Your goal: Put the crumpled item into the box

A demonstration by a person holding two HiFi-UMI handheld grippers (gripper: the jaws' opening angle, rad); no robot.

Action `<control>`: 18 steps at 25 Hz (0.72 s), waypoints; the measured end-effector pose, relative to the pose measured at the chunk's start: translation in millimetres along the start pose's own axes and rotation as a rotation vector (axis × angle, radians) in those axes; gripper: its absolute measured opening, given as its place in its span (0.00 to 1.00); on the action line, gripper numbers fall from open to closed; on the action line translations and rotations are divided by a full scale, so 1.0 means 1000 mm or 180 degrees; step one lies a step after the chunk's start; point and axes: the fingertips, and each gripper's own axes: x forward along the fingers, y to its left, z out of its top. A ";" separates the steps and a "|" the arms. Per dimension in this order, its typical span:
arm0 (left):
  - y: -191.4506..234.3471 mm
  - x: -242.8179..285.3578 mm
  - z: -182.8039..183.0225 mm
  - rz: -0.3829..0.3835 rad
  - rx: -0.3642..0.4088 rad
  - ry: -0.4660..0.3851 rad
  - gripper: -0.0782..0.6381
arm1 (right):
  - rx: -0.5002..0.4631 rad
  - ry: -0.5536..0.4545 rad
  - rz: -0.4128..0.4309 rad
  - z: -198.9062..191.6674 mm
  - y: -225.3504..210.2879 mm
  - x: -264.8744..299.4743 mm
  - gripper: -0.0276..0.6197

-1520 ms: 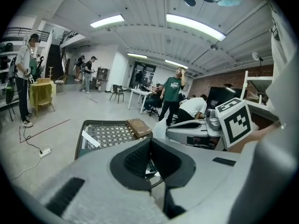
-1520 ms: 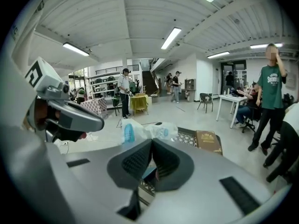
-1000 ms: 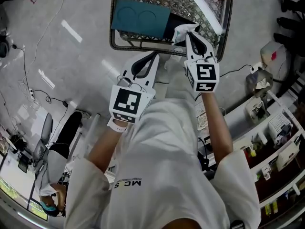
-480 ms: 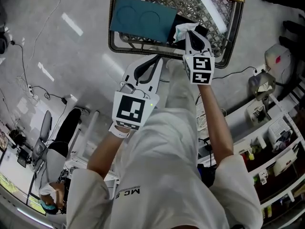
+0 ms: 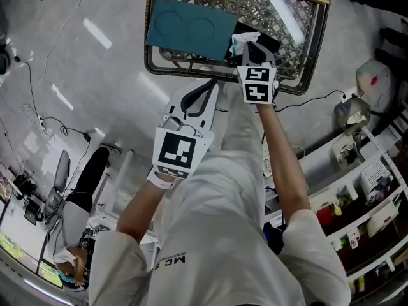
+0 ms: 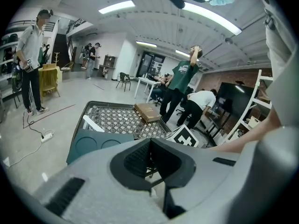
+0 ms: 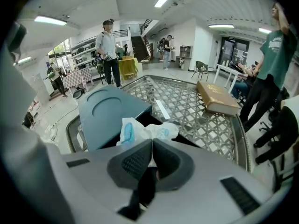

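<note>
R tool [image 7: 150, 146] pinched shut on crumpled white plastic item w/ blue print [image 7: 140, 130]. Item hangs over dark gap just beside teal box w/ two round recesses [image 7: 110, 108], at near edge of metal lattice surface [image 7: 187, 106]. Can't tell if it's inside box. L tool [image 6: 150, 140] closed, jaws touching, nothing btwn them, held off surface over grey floor [image 5: 95, 94]. Brown cardboard box [image 7: 217, 99] at far side; white strip [image 7: 162, 108] on lattice.

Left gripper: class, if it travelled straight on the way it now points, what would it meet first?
Most likely the wire cart's near rim, just beyond the left gripper; depth is unclear, so it might pass over it.
</note>
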 end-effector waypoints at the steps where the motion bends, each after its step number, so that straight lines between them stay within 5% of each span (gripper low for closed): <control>1: 0.000 0.000 -0.001 -0.0002 0.0004 0.0002 0.14 | 0.0010 0.0030 -0.0001 -0.001 0.000 0.002 0.07; 18: -0.014 -0.013 0.000 -0.0015 0.0088 -0.0048 0.14 | -0.0016 -0.0121 0.0093 0.014 0.003 -0.027 0.12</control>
